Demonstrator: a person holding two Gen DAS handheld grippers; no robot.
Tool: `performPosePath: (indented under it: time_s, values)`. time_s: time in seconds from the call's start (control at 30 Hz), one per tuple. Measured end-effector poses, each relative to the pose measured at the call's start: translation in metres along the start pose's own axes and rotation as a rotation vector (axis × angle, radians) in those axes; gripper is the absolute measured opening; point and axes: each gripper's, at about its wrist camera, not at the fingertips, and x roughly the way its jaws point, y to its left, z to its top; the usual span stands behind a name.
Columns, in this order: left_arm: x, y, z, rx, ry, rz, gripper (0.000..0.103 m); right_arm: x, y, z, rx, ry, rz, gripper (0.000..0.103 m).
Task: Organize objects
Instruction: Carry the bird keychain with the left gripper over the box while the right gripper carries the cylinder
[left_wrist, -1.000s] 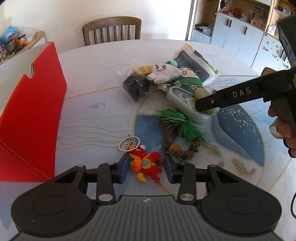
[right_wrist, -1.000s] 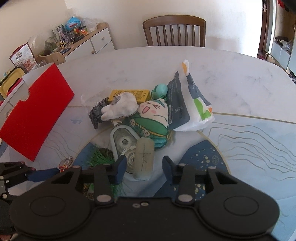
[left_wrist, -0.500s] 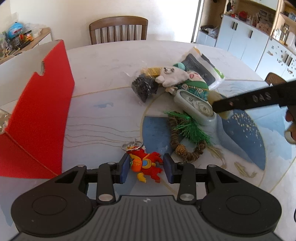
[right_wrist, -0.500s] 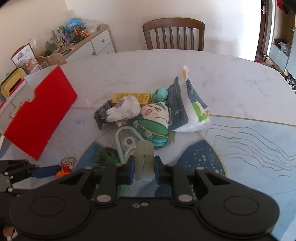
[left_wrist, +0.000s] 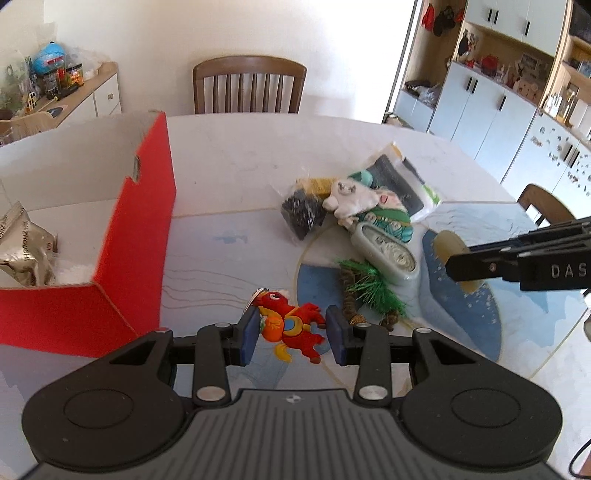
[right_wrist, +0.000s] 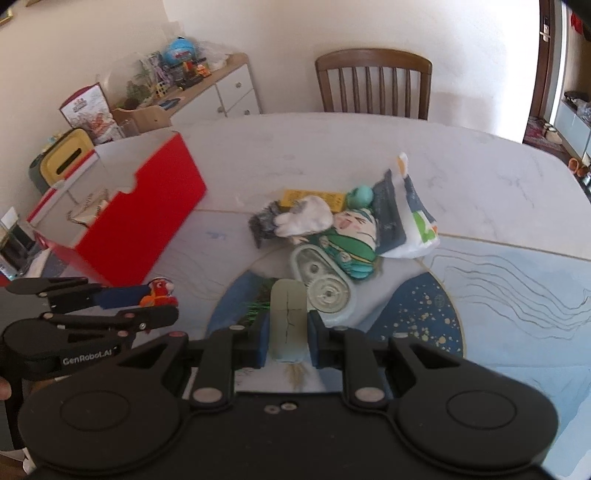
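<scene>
Holding two items clear of the table: my left gripper (left_wrist: 291, 334) clamps the red keychain figure (left_wrist: 290, 326), my right gripper (right_wrist: 286, 338) the pale oblong piece (right_wrist: 288, 317). Red box (left_wrist: 144, 236) holds one foil packet (left_wrist: 22, 254); the pile (right_wrist: 332, 229) remains.

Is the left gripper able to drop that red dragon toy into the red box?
Probably yes. The left gripper is shut on the red dragon keychain, held above the table, and the red box sits close beside it with its top open. Nothing stands between them, though its near wall must be cleared.
</scene>
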Motion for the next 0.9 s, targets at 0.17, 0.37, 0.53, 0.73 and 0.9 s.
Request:
performPosePath:
  time_s: [0.17, 0.37, 0.53, 0.73, 0.9]
  values:
    - [-0.027, 0.004, 0.009, 0.001, -0.041, -0.032, 0.038, -0.017, 0.018, 0.005, -0.009, -0.029, 0.016, 0.02]
    - [-0.057, 0.015, 0.021, -0.003, -0.073, -0.057, 0.038, -0.03, 0.042, 0.015, -0.028, -0.057, 0.024, 0.02]
    - [-0.078, 0.031, 0.03, -0.008, -0.096, -0.056, 0.038, -0.036, 0.065, 0.023, -0.057, -0.074, 0.021, 0.02]
    - [-0.099, 0.053, 0.039, -0.013, -0.125, -0.041, 0.038, -0.038, 0.095, 0.035, -0.088, -0.08, 0.027, 0.02]
    - [-0.111, 0.077, 0.043, -0.02, -0.14, -0.016, 0.038, -0.036, 0.122, 0.045, -0.116, -0.096, 0.043, 0.02]
